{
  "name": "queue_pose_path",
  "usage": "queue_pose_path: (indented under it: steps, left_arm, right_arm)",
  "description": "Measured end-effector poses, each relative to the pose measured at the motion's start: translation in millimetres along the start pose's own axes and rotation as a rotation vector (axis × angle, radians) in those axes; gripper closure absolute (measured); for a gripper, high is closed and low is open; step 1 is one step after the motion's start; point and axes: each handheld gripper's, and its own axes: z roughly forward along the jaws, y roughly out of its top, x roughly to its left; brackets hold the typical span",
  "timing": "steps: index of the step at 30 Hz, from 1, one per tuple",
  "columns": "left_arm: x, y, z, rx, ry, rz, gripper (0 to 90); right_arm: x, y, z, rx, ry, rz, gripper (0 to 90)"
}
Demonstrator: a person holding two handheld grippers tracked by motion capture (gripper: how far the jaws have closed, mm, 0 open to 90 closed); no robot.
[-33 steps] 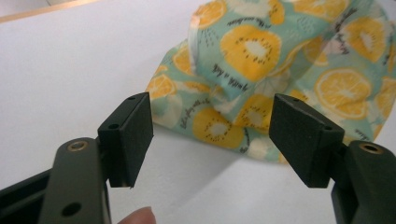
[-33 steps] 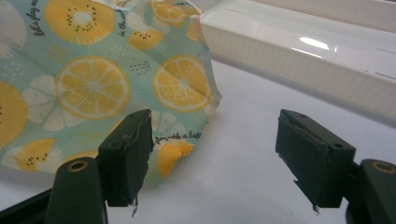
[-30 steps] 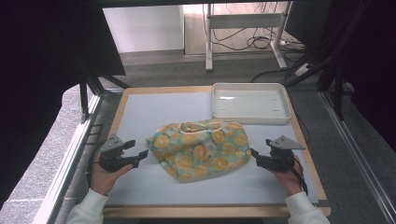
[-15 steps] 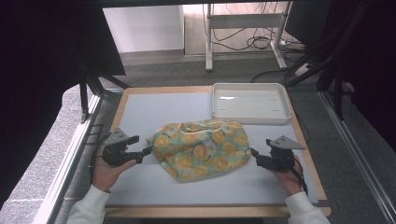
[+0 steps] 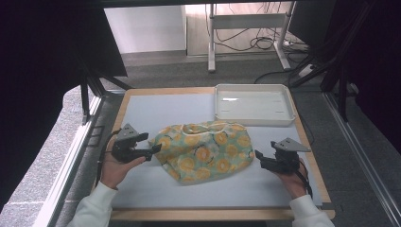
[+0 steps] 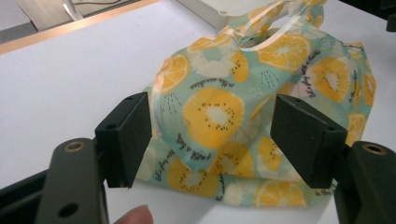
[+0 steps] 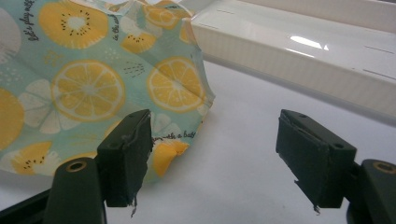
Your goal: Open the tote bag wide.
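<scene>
Grey carpet and cable-strewn floor lie beyond the desk (image 5: 142, 109), a pale blue top with a wooden rim.

Left gripper (image 5: 153, 150): held in the person's left hand near the desk's left edge, jaws wide apart, tips at the left border of the cloth bag (image 5: 205, 150). From the left gripper view, the bag (image 6: 252, 107) sits between and beyond the two pads; neither pad presses it. A fingertip shows at the bottom of that view.

Bag: citrus-print fabric, teal ground, crumpled and lying flat at the desk's middle, cream drawstring at its far side.

White tray (image 5: 288, 101): at the desk's far right corner, just beyond the bag, apart from it.

Right gripper (image 5: 257, 158): near the right edge, jaws wide, tips just beside the bag's right border. Right gripper view: bag corner (image 7: 177, 93) behind the left pad, not pinched; tray wall (image 7: 299, 60) beyond.
</scene>
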Motion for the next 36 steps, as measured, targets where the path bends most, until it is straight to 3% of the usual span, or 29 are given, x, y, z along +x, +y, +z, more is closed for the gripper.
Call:
queue_pose_path:
  steps: [16, 23, 28, 33, 36]
  left_arm:
    - [19.8, 10.6, 36.0, 0.060, -0.005, -0.008, 29.2]
    - [32.1, 17.5, 53.5, 0.078, -0.071, -0.042, 26.2]
    - [35.9, 12.2, 64.2, 0.167, -0.104, -0.031, 24.1]
    - [29.8, 10.3, 69.0, 0.207, -0.110, -0.001, 36.7]
    - [27.3, 9.2, 71.4, 0.225, -0.098, 0.010, 52.5]
  right_arm:
    - [-1.8, -1.3, 1.0, 0.007, -0.006, 0.007, 26.6]
    - [-2.6, -1.7, 1.1, 0.007, -0.010, 0.011, 26.5]
    - [-2.9, -2.2, 1.9, 0.012, -0.014, 0.014, 26.5]
    - [-2.0, -2.1, 2.4, 0.019, -0.022, 0.008, 26.5]
    - [-2.1, -1.9, 1.9, 0.016, -0.028, 0.008, 26.5]
